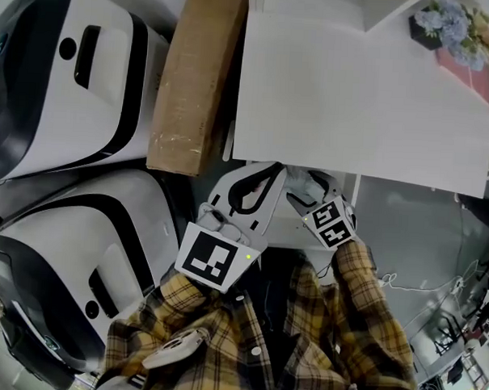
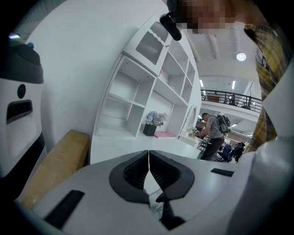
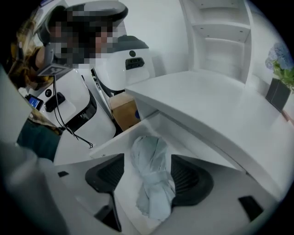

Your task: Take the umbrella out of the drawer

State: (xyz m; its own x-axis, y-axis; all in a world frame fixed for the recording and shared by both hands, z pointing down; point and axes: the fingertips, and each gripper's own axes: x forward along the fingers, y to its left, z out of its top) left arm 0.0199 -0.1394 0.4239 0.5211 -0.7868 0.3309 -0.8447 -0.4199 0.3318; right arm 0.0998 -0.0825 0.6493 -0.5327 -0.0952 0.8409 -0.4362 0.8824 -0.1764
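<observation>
A folded pale blue-grey umbrella (image 3: 152,176) lies in the open white drawer (image 3: 120,137) under the desk top (image 3: 216,105). My right gripper (image 3: 148,175) points down into the drawer, its jaws open on either side of the umbrella; the right pad (image 3: 186,179) is close beside the fabric, the left pad stands apart. In the head view the right gripper (image 1: 307,187) sits just under the desk's front edge, and the umbrella is hidden there. My left gripper (image 1: 257,179) is beside it, raised towards the desk; its jaws (image 2: 148,169) are shut with nothing between them.
A long cardboard box (image 1: 193,75) leans left of the desk (image 1: 362,98). Two large white machines (image 1: 64,69) (image 1: 80,248) fill the left side. A white shelf unit (image 2: 151,87) and a flower pot (image 1: 454,29) stand on the desk's far part. A person (image 2: 213,135) stands far off.
</observation>
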